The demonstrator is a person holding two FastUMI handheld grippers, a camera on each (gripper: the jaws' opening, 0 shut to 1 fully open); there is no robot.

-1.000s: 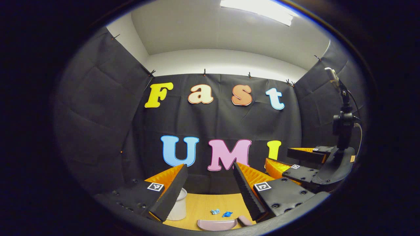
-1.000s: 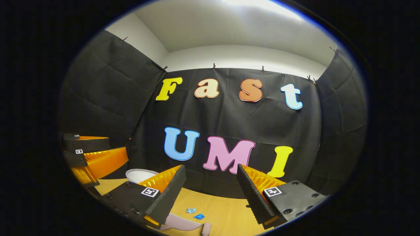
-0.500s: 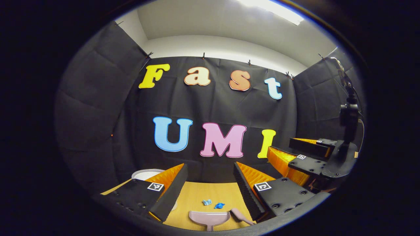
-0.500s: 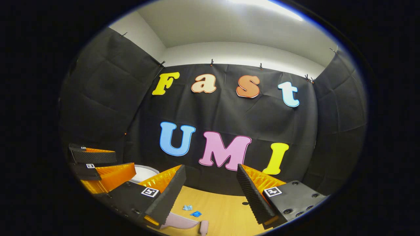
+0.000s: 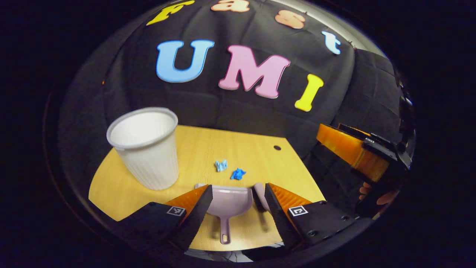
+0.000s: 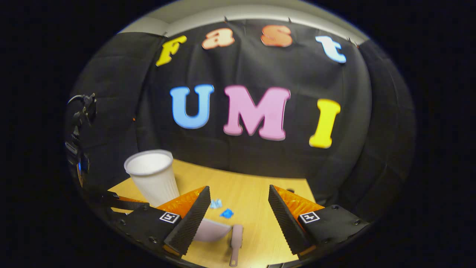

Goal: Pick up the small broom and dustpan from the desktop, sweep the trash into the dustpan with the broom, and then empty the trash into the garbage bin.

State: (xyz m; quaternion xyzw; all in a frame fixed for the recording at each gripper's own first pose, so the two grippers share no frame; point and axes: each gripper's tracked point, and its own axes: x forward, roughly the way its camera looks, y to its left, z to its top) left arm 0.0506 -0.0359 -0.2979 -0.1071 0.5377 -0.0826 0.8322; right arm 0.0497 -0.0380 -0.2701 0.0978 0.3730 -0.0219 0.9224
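**Status: Approach Phase, No Tool Grasped**

Progress. No task step is complete. The dustpan point(image 5: 229, 199) lies flat on the bench point(image 5: 256, 149) near its front edge, handle pointing toward the front edge. The small broom point(image 6: 236, 238) lies just beside the dustpan, on the side toward the bench's right edge. Two scraps of blue trash point(image 5: 230, 169) rest on the bench surface just beyond the dustpan mouth, apart from it and unswept. The white garbage bin point(image 5: 144, 147), an upright ribbed cup, stands toward the left edge of the bench; no trash is visible in the part of its interior that can be seen. Remaining: grasp both tools, sweep the trash into the dustpan, empty it into the bin.

Left hand-held gripper point(image 5: 236, 208). Jaws stand wide apart and hold nothing. The dustpan sits in line between them; contact cannot be confirmed.

Right hand-held gripper point(image 6: 238, 219). Jaws stand wide apart and hold nothing. It sits above the bench front edge, with the broom and part of the dustpan visible between the fingers; it appears clear of both.
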